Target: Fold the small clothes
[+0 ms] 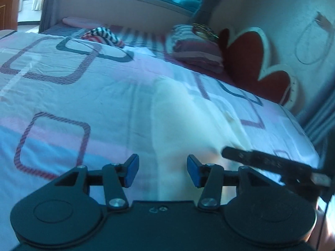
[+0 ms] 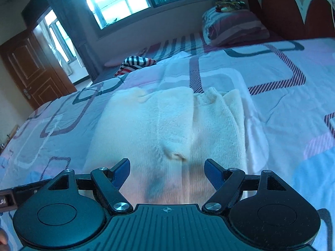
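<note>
Both my left tongs (image 1: 162, 171) and right tongs (image 2: 166, 172) hang apart over the cream garment (image 2: 167, 125) mid-frame, so a shallow pinch could easily snag the bed cover (image 2: 282, 108) too.

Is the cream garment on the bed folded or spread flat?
Partly folded. In the right wrist view the cream garment shows one panel lapped over another, with layered edges bunched at its right side. Both claws are open and hold nothing.

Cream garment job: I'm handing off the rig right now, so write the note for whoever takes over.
Left hand-held gripper: open, empty, low over the cream garment.
Right hand-held gripper: open, empty, over its near end.
The garment lies on the patterned bedspread, one flap folded over along its right side. A striped garment waits farther up the bed.
Done: apparently one fold.
Left: finish folding the cream piece; the striped one appears unfolded.
</note>
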Available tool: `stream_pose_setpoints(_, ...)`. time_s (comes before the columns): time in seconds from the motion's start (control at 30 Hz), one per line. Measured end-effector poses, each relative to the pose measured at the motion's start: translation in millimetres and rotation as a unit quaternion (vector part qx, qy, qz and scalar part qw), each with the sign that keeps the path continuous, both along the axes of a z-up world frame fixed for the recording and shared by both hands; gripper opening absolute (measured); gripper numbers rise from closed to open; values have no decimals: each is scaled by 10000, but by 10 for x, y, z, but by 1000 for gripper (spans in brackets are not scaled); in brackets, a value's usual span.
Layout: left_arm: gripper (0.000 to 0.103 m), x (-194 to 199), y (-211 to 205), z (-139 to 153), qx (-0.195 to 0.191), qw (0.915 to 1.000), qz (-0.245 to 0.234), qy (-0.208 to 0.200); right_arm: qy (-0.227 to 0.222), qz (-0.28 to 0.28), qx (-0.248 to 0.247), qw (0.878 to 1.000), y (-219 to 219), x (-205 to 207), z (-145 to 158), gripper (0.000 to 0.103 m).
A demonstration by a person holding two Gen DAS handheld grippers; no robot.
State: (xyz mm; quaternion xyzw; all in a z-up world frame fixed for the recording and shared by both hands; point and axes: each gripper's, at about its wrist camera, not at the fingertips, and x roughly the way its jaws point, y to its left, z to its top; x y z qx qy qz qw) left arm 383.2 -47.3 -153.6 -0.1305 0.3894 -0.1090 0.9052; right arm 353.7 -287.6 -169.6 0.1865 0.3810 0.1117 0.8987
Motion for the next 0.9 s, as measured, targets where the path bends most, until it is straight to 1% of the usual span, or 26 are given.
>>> stream_pose_setpoints(0.07,48,126,18,-52,23,10000,38,48,54,-39,208,9998,-48,52,-47,58)
stream_pose_setpoints(0.13,48,232,30,-103,29,9999,53,95,121,-49,358,9993,-78,97,-79,57)
stream_pose_setpoints(0.23,48,339,74,-175,-32,9997,95,200,123,-67,436,9989,-101,140,-97,56)
stream_pose_setpoints(0.27,48,373,76,-195,-49,9997,111,214,124,-78,461,9988,-98,158,-98,39)
stream_pose_setpoints(0.3,48,386,80,-215,-50,9997,119,214,153,-39,541,9984,-92,174,-98,29)
stream_pose_setpoints(0.33,48,407,73,-222,-40,9997,118,218,208,-24,606,9979,-78,185,-100,25)
stream_pose_setpoints(0.4,48,419,71,-232,-35,9997,111,210,211,18,528,9984,-41,190,-70,24)
stream_pose_setpoints(0.43,48,427,70,-229,-33,9997,102,209,204,52,509,9985,-38,182,-56,18)
stream_pose_setpoints(0.47,48,430,69,-224,-32,9997,92,204,187,72,504,9985,-50,173,-34,16)
stream_pose_setpoints(0.6,48,414,-4,-155,-31,9999,-47,112,-85,-5,336,9994,-139,48,156,15)
stream_pose_setpoints(0.67,48,385,-90,-114,-31,9998,-187,26,-142,15,253,9996,-224,-30,253,15)
stream_pose_setpoints(0.77,49,333,-251,-96,-60,9990,-443,-21,-139,-53,44,9999,-374,-150,321,15)
stream_pose_setpoints(0.83,50,310,-359,-121,-55,9983,-582,10,-86,-145,-74,9998,-469,-206,311,15)
stream_pose_setpoints(0.9,55,299,-455,-171,20,9978,-666,70,67,-199,-169,9996,-554,-220,225,15)
